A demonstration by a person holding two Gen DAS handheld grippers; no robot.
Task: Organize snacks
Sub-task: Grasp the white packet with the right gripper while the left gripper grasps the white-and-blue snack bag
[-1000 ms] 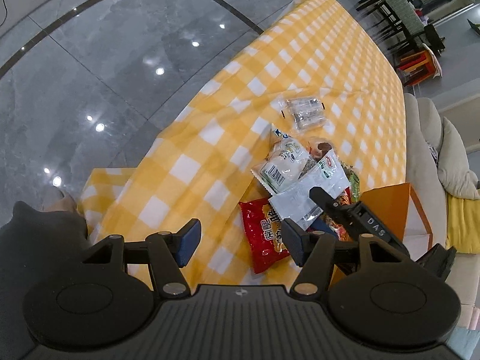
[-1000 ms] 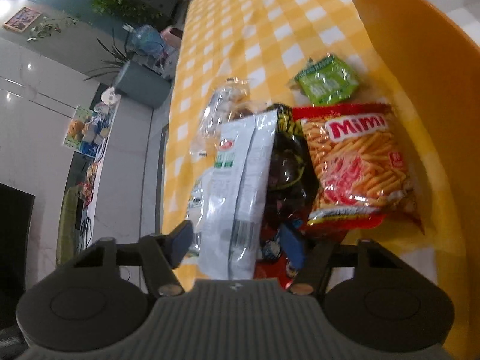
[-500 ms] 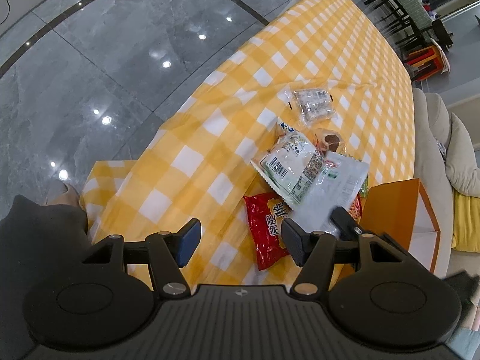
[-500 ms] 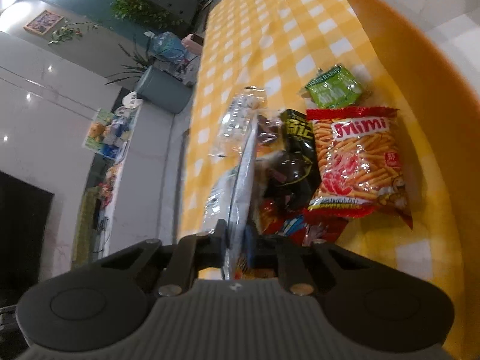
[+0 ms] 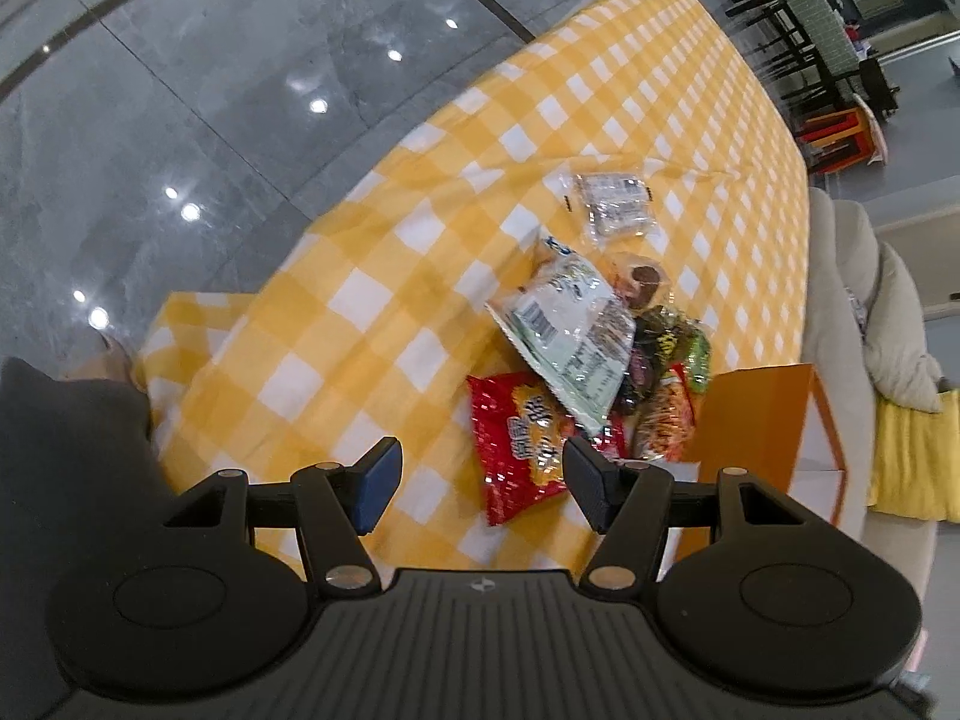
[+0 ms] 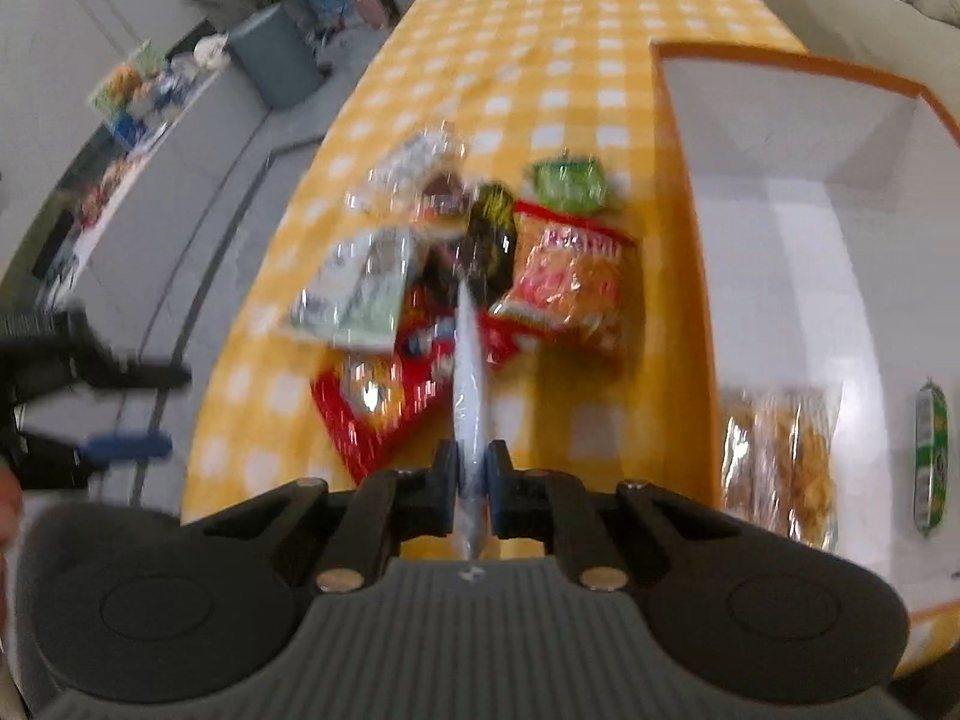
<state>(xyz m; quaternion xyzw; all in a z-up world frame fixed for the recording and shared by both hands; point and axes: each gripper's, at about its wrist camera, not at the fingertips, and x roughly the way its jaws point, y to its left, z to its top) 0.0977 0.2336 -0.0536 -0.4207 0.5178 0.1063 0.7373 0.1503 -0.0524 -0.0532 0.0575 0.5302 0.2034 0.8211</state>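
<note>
My right gripper (image 6: 471, 480) is shut on a white snack bag (image 6: 468, 372), seen edge-on and lifted above the snack pile. The pile on the yellow checked tablecloth (image 5: 372, 240) holds a red bag (image 5: 522, 438), a white-green bag (image 5: 570, 336), a Mimi chips bag (image 6: 570, 282), a black bag (image 6: 492, 234) and a green packet (image 6: 567, 186). A clear packet (image 5: 612, 210) lies farther off. The orange box (image 6: 798, 192) stands to the right; a crisps bag (image 6: 780, 468) and a green pack (image 6: 930, 456) lie inside. My left gripper (image 5: 480, 480) is open and empty, above the table's near end.
A sofa (image 5: 864, 276) runs along the table's right side with a yellow cloth (image 5: 912, 456) on it. Grey tiled floor (image 5: 180, 120) lies left of the table. Dark chairs (image 5: 804, 30) stand at the far end. My left gripper also shows in the right wrist view (image 6: 90, 402).
My right gripper closed on the white bag and lifted it up and back from the pile, so the box interior now shows. My left gripper stayed open and pulled back slightly.
</note>
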